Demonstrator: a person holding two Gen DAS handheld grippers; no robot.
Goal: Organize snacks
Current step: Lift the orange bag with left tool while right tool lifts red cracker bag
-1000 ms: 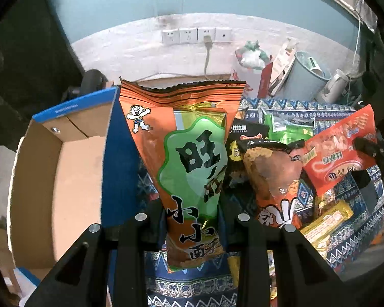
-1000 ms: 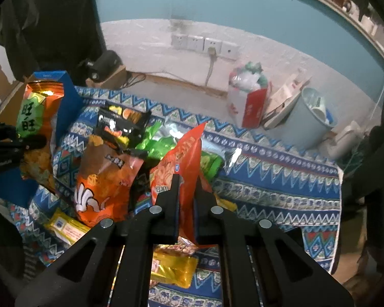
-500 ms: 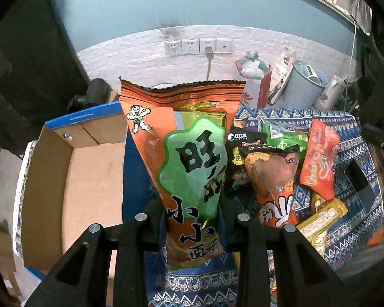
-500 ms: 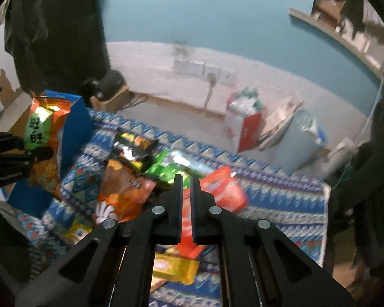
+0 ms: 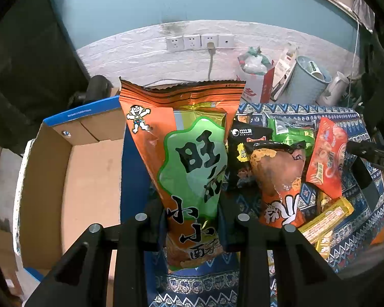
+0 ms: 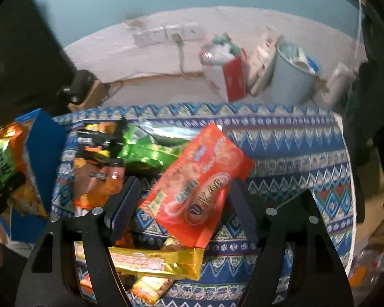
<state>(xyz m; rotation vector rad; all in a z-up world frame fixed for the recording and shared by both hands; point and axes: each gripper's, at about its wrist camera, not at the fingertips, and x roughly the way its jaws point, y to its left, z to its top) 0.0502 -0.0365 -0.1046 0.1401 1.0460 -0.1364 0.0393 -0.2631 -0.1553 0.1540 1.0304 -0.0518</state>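
Jaws on my left gripper point(image 5: 192, 217) clamp the low end of the orange bag point(image 5: 184, 158), holding it upright above the box's point(image 5: 46, 179) near wall, I reckon for dropping inside. My right gripper point(image 6: 184, 199) is opening, its pads clear of the red packet point(image 6: 199, 184), which sits tilted between them, apparently let go onto the snack pile at the cloth's point(image 6: 294, 153) left edge.

Open cardboard box point(image 5: 89, 174) at left has bare floor w/ room inside; its blue wall point(image 5: 133, 176) stands between it and snack pile point(image 5: 276, 158). Right half of table point(image 6: 294, 153) bare, passable. Bin point(image 6: 291, 76), red carton point(image 6: 227, 76) crowd beyond the far edge.
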